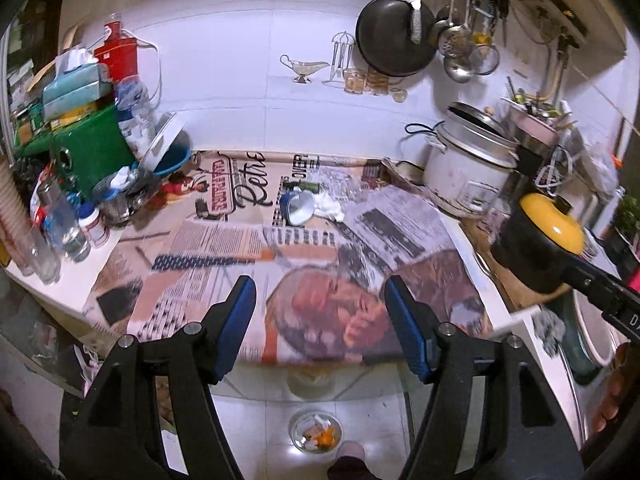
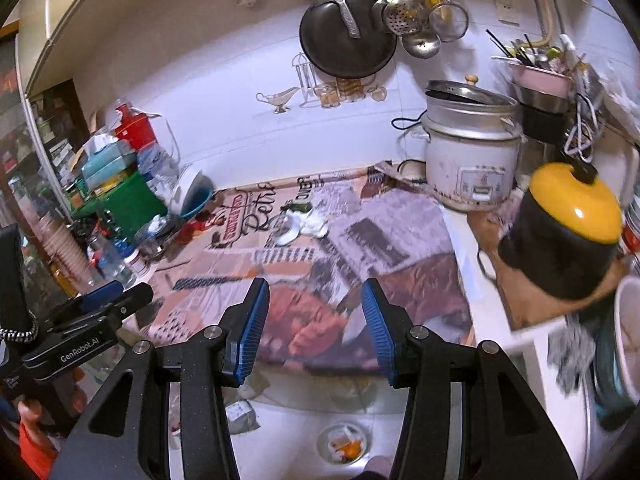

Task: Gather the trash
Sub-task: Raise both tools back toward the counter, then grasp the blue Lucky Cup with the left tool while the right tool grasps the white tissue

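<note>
On the newspaper-covered counter (image 1: 224, 240) a blue cup (image 1: 296, 208) lies on its side, with a crumpled white tissue (image 1: 329, 207) beside it and a small dark green item (image 1: 307, 186) just behind. The right wrist view shows the same cup (image 2: 289, 229), tissue (image 2: 316, 222) and green item (image 2: 298, 207). Down on the floor stands a clear round container (image 1: 316, 436) (image 2: 344, 444) holding white and orange scraps. My left gripper (image 1: 320, 284) is open and empty above the counter's near edge. My right gripper (image 2: 316, 284) is also open with nothing between its blue pads.
Bottles, a green box (image 1: 92, 152) and a tissue pack crowd the counter's left end. A white rice cooker (image 1: 468, 172) and a black pot with a yellow lid (image 1: 548, 236) stand at the right. A pan and ladles hang on the tiled wall (image 1: 240, 80).
</note>
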`<state>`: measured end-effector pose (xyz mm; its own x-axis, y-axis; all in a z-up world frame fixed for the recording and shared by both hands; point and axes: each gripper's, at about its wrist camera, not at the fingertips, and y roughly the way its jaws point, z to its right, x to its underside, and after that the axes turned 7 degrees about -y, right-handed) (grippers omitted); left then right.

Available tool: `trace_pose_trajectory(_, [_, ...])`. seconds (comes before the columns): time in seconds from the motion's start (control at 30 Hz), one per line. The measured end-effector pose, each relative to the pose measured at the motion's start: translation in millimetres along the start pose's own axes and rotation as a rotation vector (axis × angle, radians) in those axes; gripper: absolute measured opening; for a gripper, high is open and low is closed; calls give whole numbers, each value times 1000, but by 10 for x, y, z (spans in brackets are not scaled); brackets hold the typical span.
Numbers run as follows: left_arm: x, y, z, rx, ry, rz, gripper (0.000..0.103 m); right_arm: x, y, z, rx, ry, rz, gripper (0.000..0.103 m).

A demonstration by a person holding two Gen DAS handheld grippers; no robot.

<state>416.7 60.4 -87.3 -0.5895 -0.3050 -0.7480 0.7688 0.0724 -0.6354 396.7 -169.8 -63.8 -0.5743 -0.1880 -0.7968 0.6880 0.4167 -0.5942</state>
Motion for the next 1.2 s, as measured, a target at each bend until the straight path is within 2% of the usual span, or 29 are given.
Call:
trace_pose_trajectory(0.23, [-334,597,200,-78,-47,-17,66,-392,637,391,-61,-51,-59,45])
trace_pose_trajectory(0.5, [-606,1309,-36,-142,-83,-96,66,-562,1268,502,-108,-32,-138,45])
trace_pose_trajectory(0.7, [-898,2020,-346,-115,-68,-157,66,-699,1729,430,-52,1,-172,45])
trace_pose_trajectory(0.93, [-1046,3066,-534,-41,-17,-318,65,-865,2433,329,-20,95,-247,45])
trace_pose_trajectory(1.0, [-1022,3306,-519,-38,5,-343,60,-887,2598,323,1,91,-264,45])
trace_pose_trajectory(1.07, [-1011,3540,-519,-31,13,-367,48,-884,2758,334,1,94,-289,45])
trace_pose_trajectory(1.1, [-1003,3661,-523,-27,10,-378,46,-878,2838,344,0,98,-301,45])
trace_pose_trajectory(1.2, [-1007,3896,-559,-14,-7,-400,32,-860,3136,346,-4,94,-352,45])
